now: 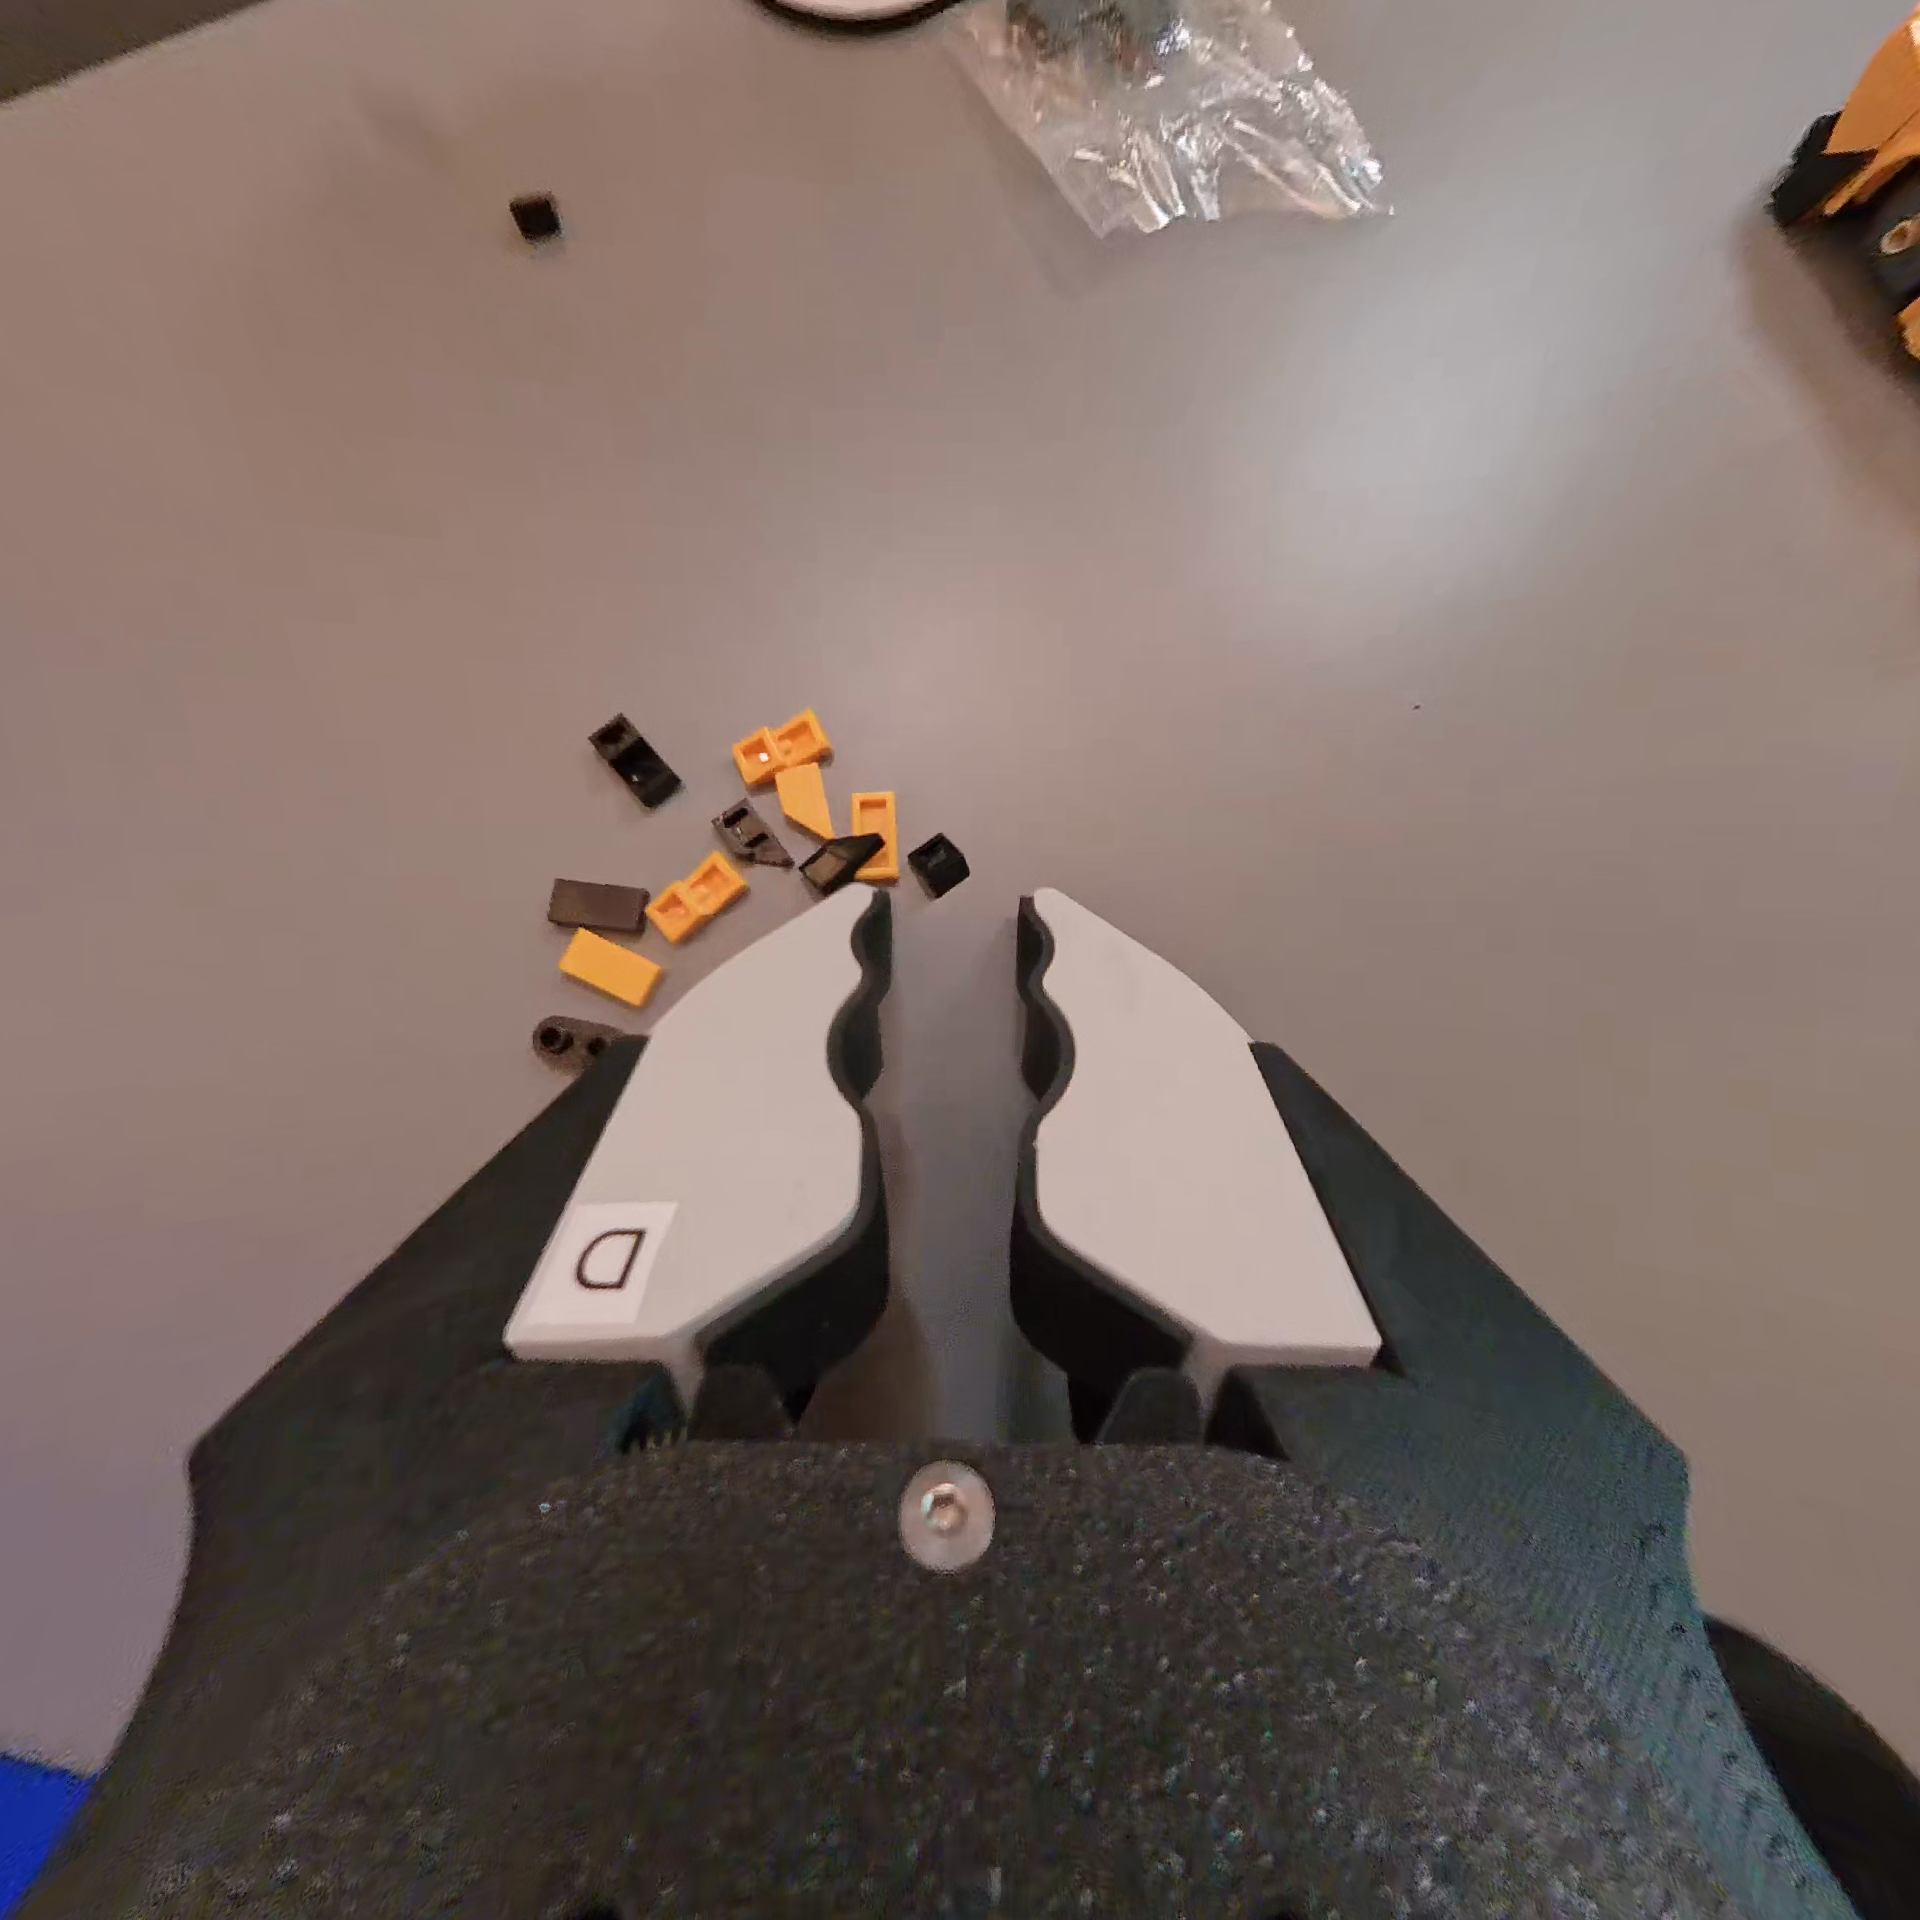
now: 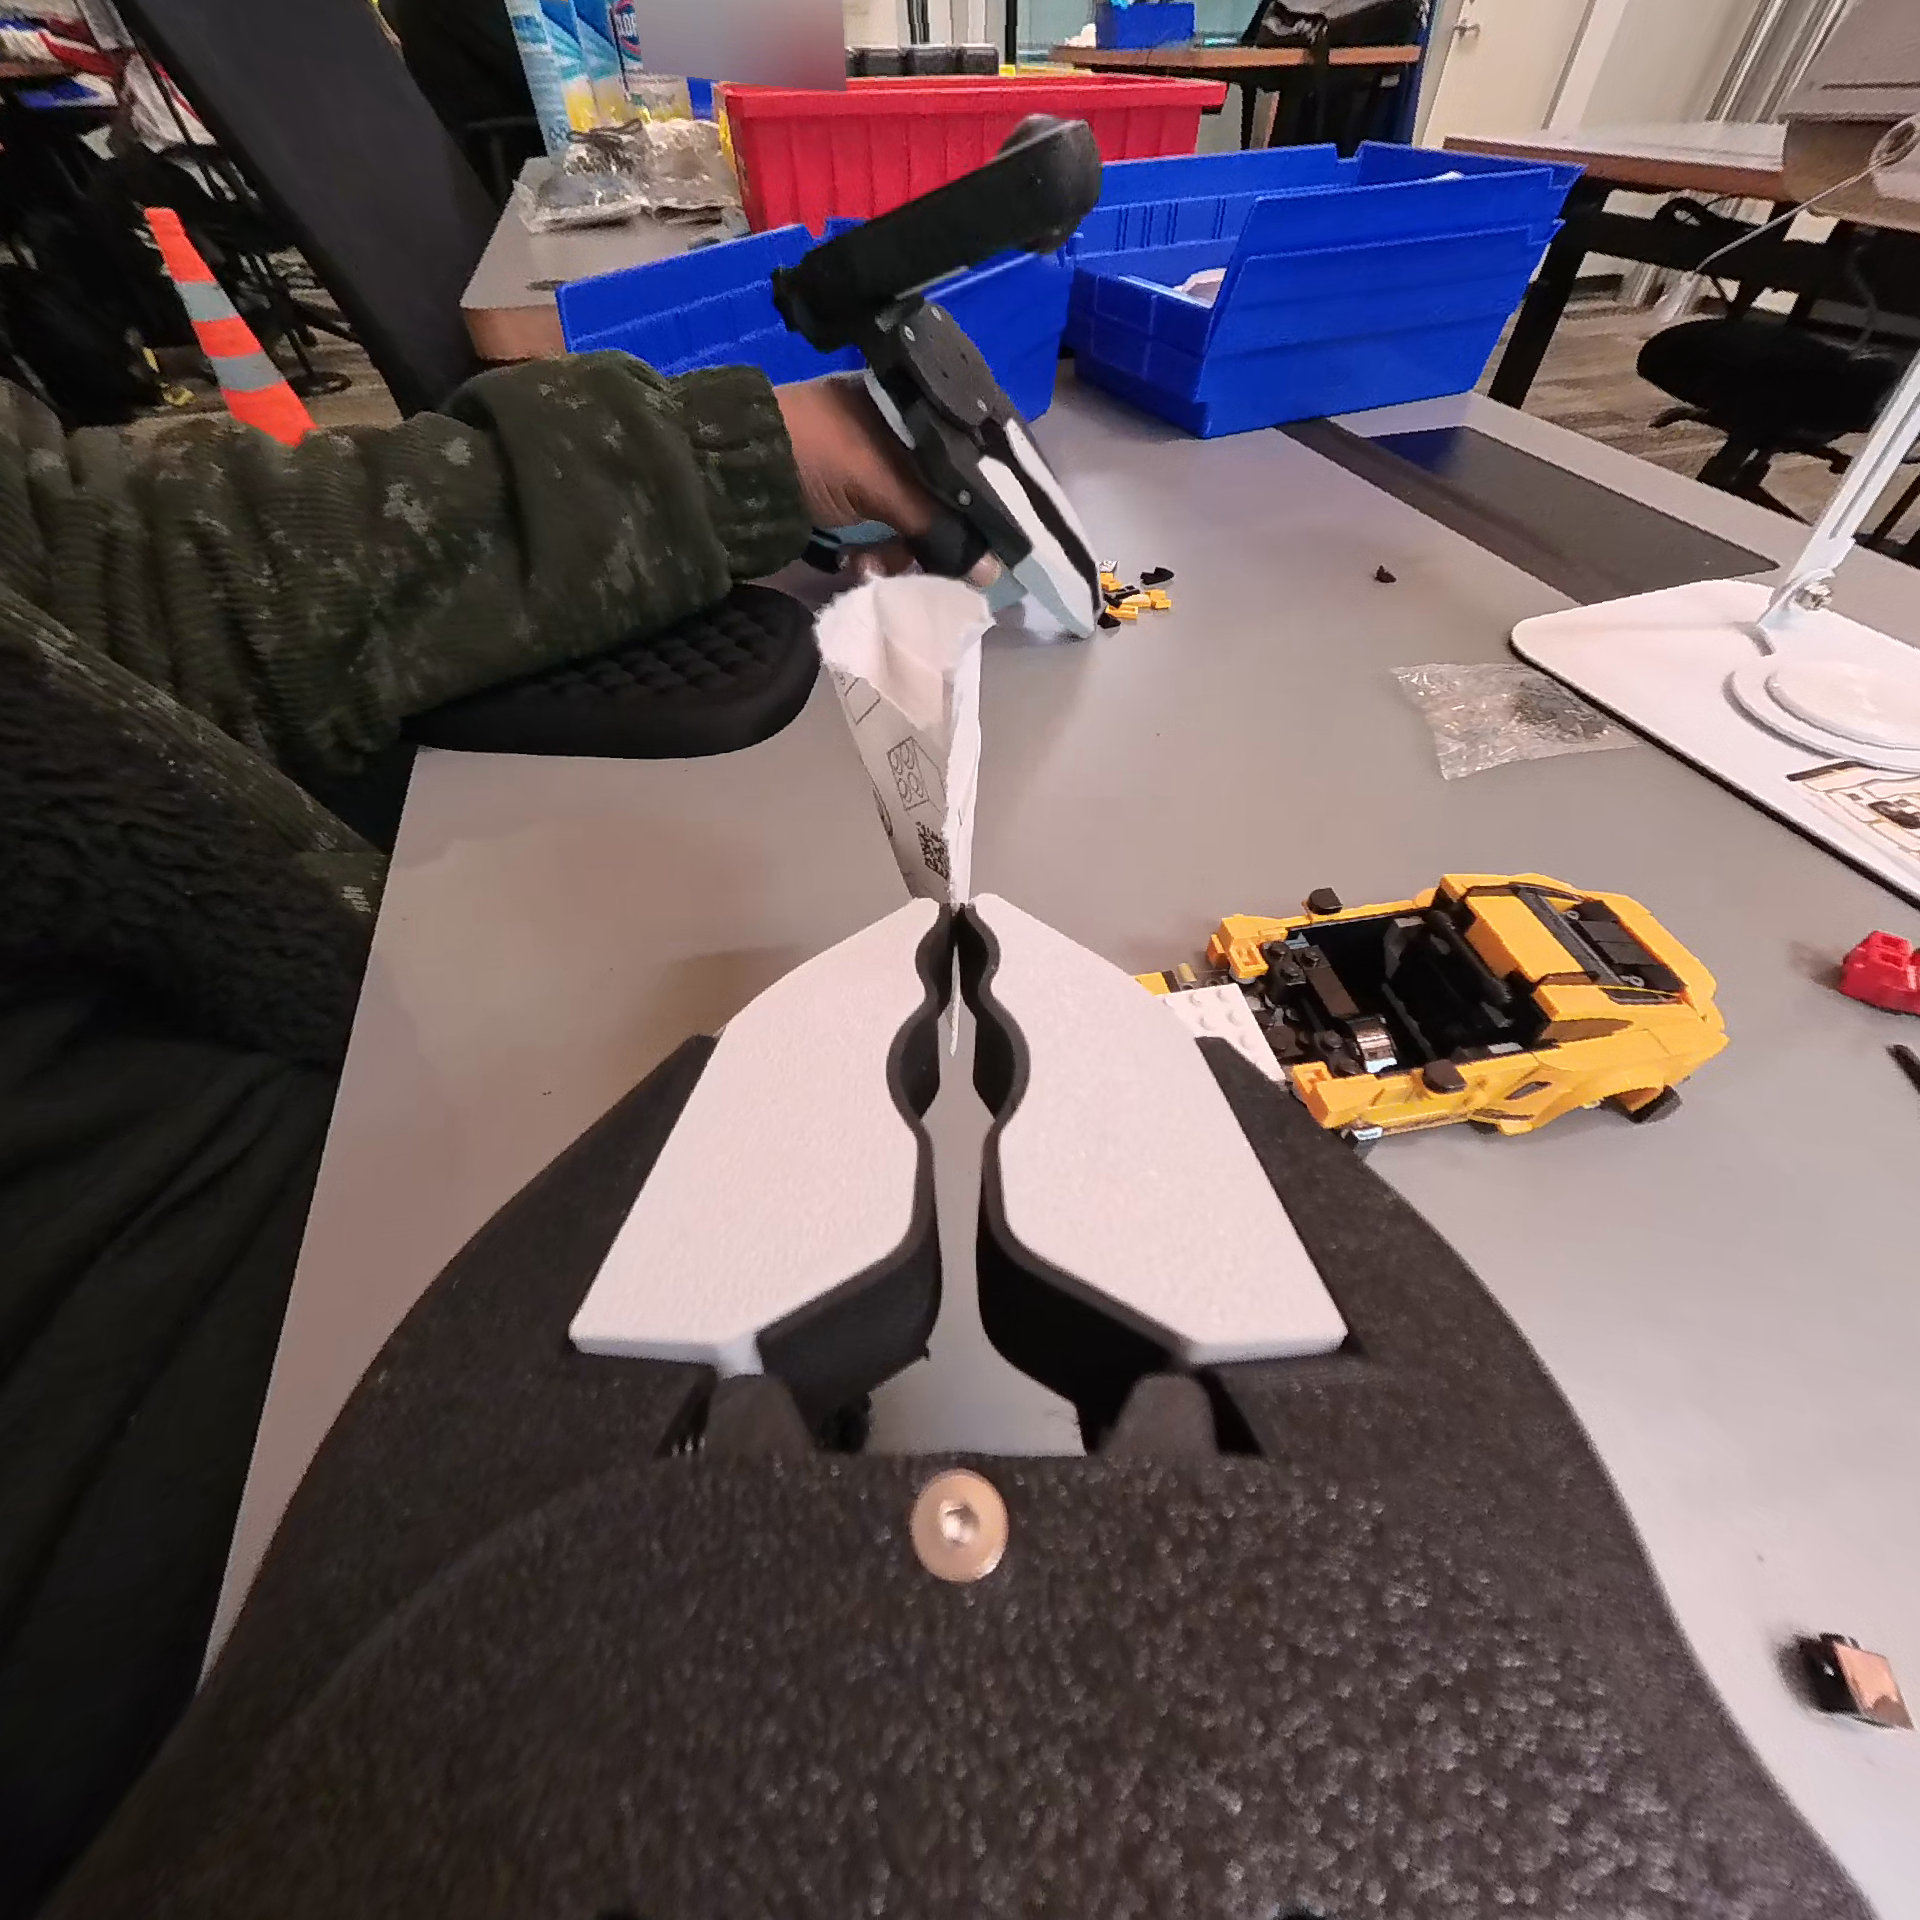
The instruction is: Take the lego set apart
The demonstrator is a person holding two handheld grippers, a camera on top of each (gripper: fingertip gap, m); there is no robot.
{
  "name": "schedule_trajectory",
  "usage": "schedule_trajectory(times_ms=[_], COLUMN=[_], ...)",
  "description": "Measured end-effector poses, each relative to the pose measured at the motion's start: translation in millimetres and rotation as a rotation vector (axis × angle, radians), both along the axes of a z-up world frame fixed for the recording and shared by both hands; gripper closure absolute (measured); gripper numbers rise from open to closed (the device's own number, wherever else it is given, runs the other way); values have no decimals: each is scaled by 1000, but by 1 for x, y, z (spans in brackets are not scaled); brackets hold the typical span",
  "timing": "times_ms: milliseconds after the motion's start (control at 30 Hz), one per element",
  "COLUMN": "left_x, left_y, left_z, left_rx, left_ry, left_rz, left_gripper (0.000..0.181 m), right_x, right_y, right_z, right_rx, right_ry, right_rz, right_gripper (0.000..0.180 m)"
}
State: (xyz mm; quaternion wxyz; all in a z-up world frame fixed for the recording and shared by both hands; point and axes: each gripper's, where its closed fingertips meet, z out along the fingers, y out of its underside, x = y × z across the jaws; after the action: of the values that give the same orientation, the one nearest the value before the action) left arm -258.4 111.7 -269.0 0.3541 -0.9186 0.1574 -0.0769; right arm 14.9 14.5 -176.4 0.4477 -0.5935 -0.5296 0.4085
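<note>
Fingers of the right gripper (image 2: 961, 914) pinch a white paper bag (image 2: 920, 727); the left gripper (image 1: 954, 902), released, points down at loose bricks (image 1: 727, 862) toward ten o'clock.

A long grey table (image 2: 1195, 727) runs away from me. At its far end stand blue bins (image 2: 1299, 281) and a red bin (image 2: 935, 135). Left, an orange traffic cone (image 2: 223, 332) stands on the floor. Far right, a black office chair (image 2: 1766, 384) and wooden-topped desks (image 2: 1621, 156) sit on wood-look flooring.
</note>
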Motion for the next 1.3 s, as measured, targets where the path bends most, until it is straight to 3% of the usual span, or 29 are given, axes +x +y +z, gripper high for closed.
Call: schedule_trajectory(times_ms=[267,533,633,767,933,1300], left_x=[2,8,44,128,209,234], left_y=[9,7,2,-36,-87,-104], left_z=[0,5,39,109,126,115], left_rx=[27,33,158,404,485,458], left_ry=[23,-10,-159,-338,-343,-314], left_rz=[42,17,-132,-517,-847,-962], left_gripper=[172,173,173,173,173,164], right_x=[-1,0,0,-2,-5,-6], right_y=[0,1,2,2,0,-1], right_z=[-1,-1,-2,-8,-15,-16], right_rx=[-3,-2,-1,-4,-8,-8], right_ry=[-5,-5,-10,-32,-59,-60], right_rz=[1,-4,-8,-2,10,14], right_gripper=[179,179,179,179,179,180])
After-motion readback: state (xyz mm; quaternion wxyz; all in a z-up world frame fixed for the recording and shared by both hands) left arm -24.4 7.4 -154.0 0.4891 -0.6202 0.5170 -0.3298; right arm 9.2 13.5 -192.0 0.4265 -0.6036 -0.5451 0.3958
